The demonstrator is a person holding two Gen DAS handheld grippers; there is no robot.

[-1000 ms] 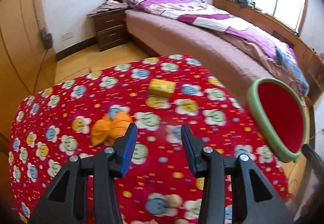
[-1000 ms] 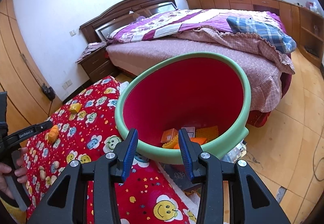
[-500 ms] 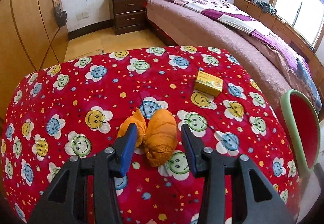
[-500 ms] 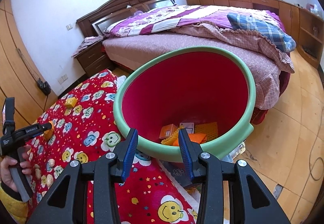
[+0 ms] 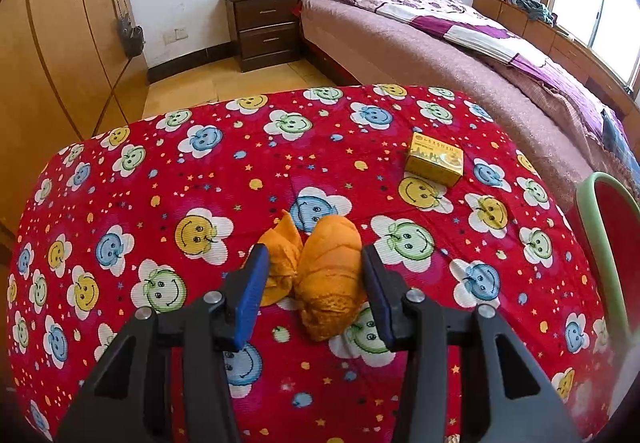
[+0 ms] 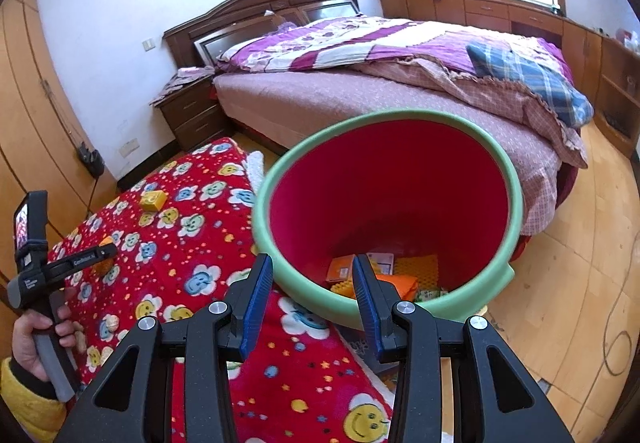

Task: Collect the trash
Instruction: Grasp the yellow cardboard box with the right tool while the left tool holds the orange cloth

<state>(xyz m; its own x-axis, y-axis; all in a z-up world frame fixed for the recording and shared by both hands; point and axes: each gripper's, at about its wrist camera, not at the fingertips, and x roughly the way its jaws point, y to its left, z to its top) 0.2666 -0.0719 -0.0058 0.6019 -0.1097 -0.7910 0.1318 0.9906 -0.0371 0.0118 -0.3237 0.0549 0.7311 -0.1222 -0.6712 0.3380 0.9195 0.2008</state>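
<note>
Left wrist view has the left gripper low over the red smiley-flower tablecloth, fingers spread wide on either side of a crumpled orange wrapper. Nothing pinched; the pads sit just beside it and I can't tell if they're touching. A small yellow box lies further back toward the bed, well apart from the wrapper. Over on the right wrist view, the right gripper is also spread, holding nothing, hovering at the near rim of the red bin with the green rim, which sits tilted at the table's edge. Inside it are some orange and yellow packets.
</note>
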